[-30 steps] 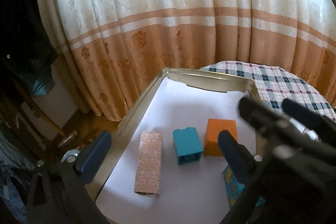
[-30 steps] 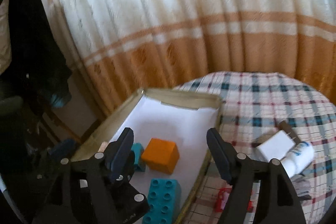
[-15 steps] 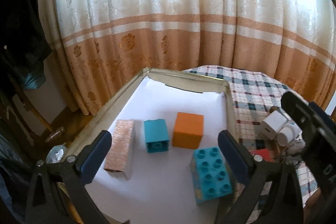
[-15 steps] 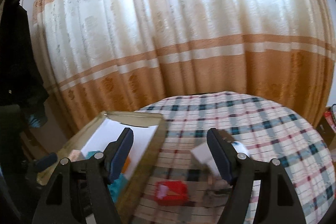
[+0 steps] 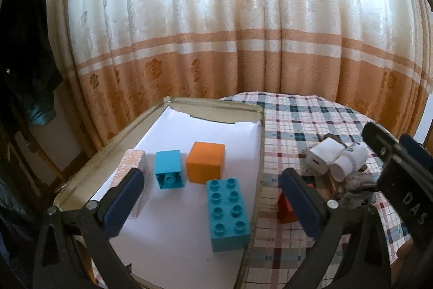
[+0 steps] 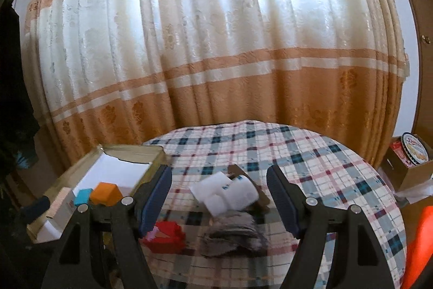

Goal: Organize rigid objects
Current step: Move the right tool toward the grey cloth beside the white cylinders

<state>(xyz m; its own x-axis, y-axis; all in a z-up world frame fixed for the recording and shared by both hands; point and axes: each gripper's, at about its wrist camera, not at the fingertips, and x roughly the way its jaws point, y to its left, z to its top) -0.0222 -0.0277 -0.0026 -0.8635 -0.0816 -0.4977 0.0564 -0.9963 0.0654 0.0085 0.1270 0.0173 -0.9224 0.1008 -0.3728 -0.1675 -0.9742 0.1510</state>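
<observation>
the left gripper [image 5: 212, 201] and right gripper [image 6: 219, 197] are both seen spread and empty, the long teal studded brick [image 5: 228, 210] lying in the paper-lined metal tray [image 5: 213, 107], while a small red block [image 6: 165, 236] is half hidden, blurred.

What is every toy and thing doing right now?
Tray: on table, paper-lined.
Long teal brick: in tray, studs up.
Small teal brick: in tray, on its side.
Orange block: in tray.
Red block: outside tray.
Right hand-held gripper: open, empty.
</observation>
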